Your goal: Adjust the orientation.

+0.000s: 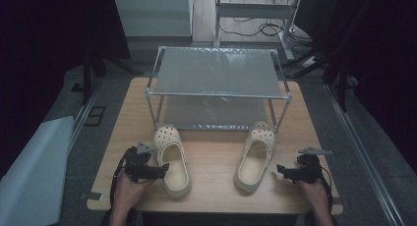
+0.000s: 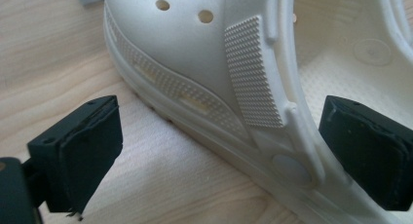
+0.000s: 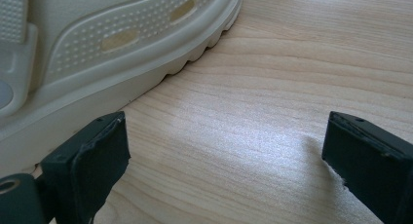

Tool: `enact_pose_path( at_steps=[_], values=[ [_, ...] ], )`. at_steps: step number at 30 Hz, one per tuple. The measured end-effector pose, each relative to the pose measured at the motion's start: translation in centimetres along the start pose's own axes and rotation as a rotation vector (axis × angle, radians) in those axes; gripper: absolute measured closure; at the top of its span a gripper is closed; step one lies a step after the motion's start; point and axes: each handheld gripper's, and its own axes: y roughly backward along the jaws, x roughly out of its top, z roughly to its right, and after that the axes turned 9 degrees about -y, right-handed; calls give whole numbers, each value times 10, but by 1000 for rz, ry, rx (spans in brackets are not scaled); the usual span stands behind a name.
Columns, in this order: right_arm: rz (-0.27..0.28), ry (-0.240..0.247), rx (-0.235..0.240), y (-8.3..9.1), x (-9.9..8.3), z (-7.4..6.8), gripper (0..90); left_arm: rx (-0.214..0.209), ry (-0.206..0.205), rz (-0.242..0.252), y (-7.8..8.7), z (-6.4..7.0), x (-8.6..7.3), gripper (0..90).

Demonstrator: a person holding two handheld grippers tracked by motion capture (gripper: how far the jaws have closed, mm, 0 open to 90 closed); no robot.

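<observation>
Item: pair of cream clogs on wooden table [image 1: 211, 162], toes toward metal rack [image 1: 216, 71]
Step, judged: approach to grasp
Left gripper [image 1: 162, 168]: jaws wide, straddling side wall of left clog [image 1: 172, 159]; next move calls for closing on wall
Right gripper [image 1: 280, 170]: jaws wide, empty, low over table beside right clog [image 1: 253, 157], pointing inward; needs shift toward it

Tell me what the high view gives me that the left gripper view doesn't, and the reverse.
High view alone: the two-tier metal rack, the right clog and the right gripper beside it. Left gripper view alone: the left clog's textured strap, its rivet and vent holes, with the wall between open jaws. Both: the left clog, the left gripper and the wooden table.
</observation>
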Motion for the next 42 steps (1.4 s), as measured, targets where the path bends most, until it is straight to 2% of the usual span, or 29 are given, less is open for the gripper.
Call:
enact_pose_path(
  at_steps=[4,8,20,24,30,35,42],
  values=[
    [3,-1,-1,0,0,0,31,29,-11,-18,5,-3,-2,42],
    [7,-2,-2,1,0,0,33,45,3,-25,10,-9,-7,52],
    [14,-2,-2,2,0,1,37,131,36,-49,25,-34,-21,93],
    [11,-5,-6,2,0,1,41,140,42,-50,28,-40,-25,111],
    [14,-7,-8,2,0,1,47,63,35,-36,25,-35,-17,146],
    [18,-12,-10,3,0,2,52,22,41,-42,18,-33,-7,176],
    [25,-21,-14,4,0,2,61,-8,17,-70,6,-35,1,355]
  ],
)
